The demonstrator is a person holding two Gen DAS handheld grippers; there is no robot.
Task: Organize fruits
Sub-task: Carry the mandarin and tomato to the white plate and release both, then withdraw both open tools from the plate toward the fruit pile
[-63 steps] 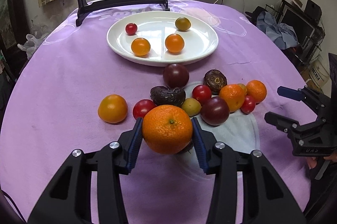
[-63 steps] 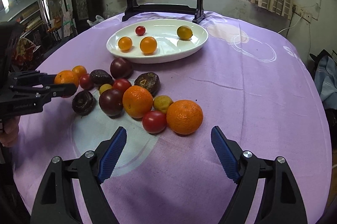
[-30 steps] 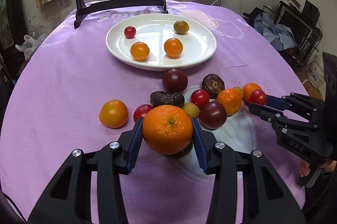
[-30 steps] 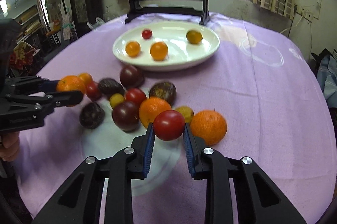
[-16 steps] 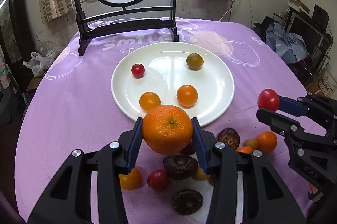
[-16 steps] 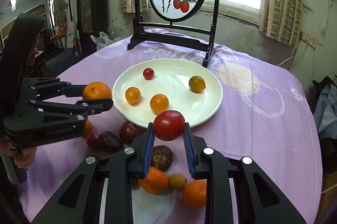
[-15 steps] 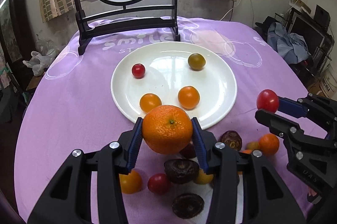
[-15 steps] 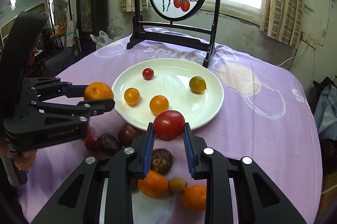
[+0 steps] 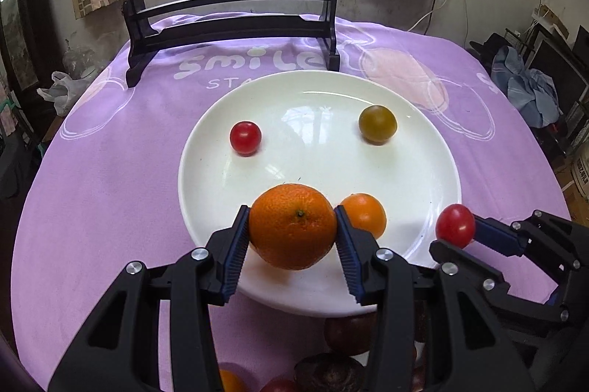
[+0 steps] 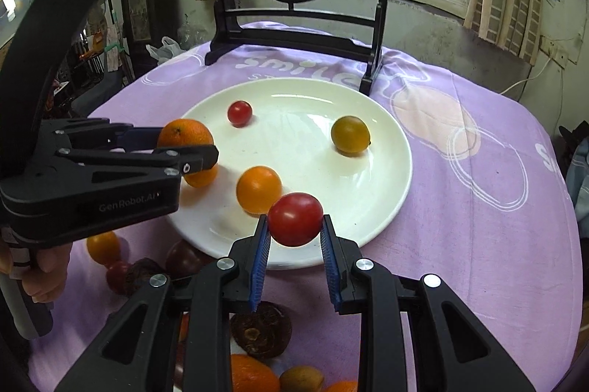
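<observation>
Orange (image 9: 293, 226) in left gripper (image 9: 293, 237), tomato (image 10: 295, 219) in right gripper (image 10: 295, 244); hand (image 10: 44, 267) only right-view.

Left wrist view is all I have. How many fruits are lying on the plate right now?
Observer: Four. The right wrist view shows a second orange tomato on the plate. It lies under your left gripper, behind the orange it holds.
Operator: Is the red tomato over the plate?
Observer: It looks so. In that view the red tomato hangs above the near rim, with the right gripper jaws shut on both its sides.
</observation>
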